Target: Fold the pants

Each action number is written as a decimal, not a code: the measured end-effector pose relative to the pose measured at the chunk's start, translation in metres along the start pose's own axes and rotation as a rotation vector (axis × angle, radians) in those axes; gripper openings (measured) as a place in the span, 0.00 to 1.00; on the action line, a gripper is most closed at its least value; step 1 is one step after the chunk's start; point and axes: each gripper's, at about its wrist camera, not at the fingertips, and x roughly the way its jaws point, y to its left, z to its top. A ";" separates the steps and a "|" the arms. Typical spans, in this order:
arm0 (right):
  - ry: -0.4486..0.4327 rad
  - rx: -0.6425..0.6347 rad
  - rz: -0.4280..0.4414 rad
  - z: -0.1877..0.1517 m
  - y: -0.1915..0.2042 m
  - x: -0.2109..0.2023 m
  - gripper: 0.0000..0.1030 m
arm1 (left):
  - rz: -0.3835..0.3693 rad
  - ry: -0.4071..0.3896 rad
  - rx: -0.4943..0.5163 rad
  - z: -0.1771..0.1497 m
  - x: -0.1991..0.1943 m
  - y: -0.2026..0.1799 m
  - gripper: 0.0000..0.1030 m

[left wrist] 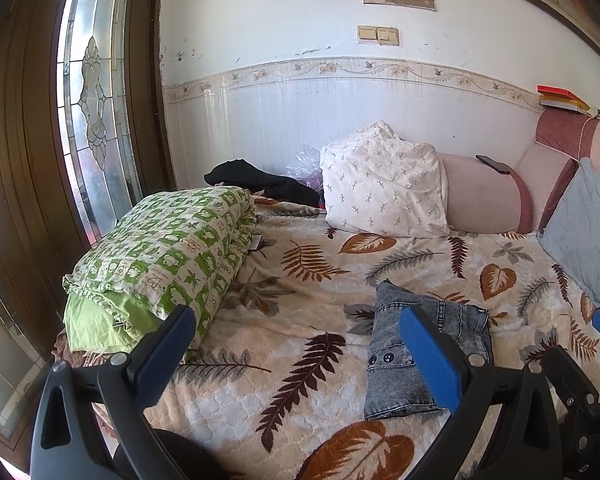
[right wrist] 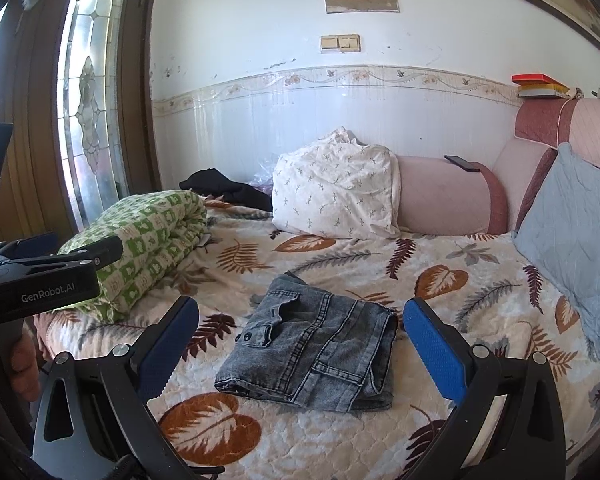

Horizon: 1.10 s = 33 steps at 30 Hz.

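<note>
Spread across the lower frame: a cream quilted bedspread [right wrist: 340,440] printed with brown and grey leaves. At left on it, a rolled green-and-white checked quilt [left wrist: 168,256]. Behind, toward centre, a crumpled black garment [left wrist: 260,180] and a white pillow with small sprig print [left wrist: 380,188], leaning against a pink padded headboard [right wrist: 440,196]. On top of that, a dark phone [right wrist: 462,163]. At right edge, a grey-blue cushion [right wrist: 572,232]. Far left, a brown wooden door with leaded glass panel [left wrist: 96,100]. Upper right, red and yellow books [right wrist: 538,85].
</note>
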 end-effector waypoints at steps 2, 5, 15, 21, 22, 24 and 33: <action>-0.003 -0.002 0.001 0.001 -0.001 0.000 1.00 | 0.002 0.001 -0.003 0.000 0.000 0.001 1.00; 0.000 -0.001 0.000 0.000 -0.002 0.002 1.00 | 0.003 0.006 -0.004 -0.001 0.001 0.002 1.00; 0.024 0.004 -0.001 -0.004 -0.002 0.007 1.00 | -0.002 0.035 0.003 -0.007 0.010 0.002 1.00; 0.055 0.004 -0.009 -0.004 -0.005 0.017 1.00 | -0.023 0.049 0.012 -0.009 0.016 0.002 1.00; 0.054 -0.005 -0.019 -0.004 -0.005 0.017 1.00 | -0.028 0.053 0.018 -0.009 0.017 0.001 1.00; 0.049 -0.007 -0.038 -0.003 -0.006 0.016 1.00 | -0.033 0.060 0.039 -0.008 0.019 -0.003 1.00; 0.032 0.031 -0.045 0.006 -0.015 0.015 1.00 | -0.119 0.062 0.076 0.001 0.011 -0.017 1.00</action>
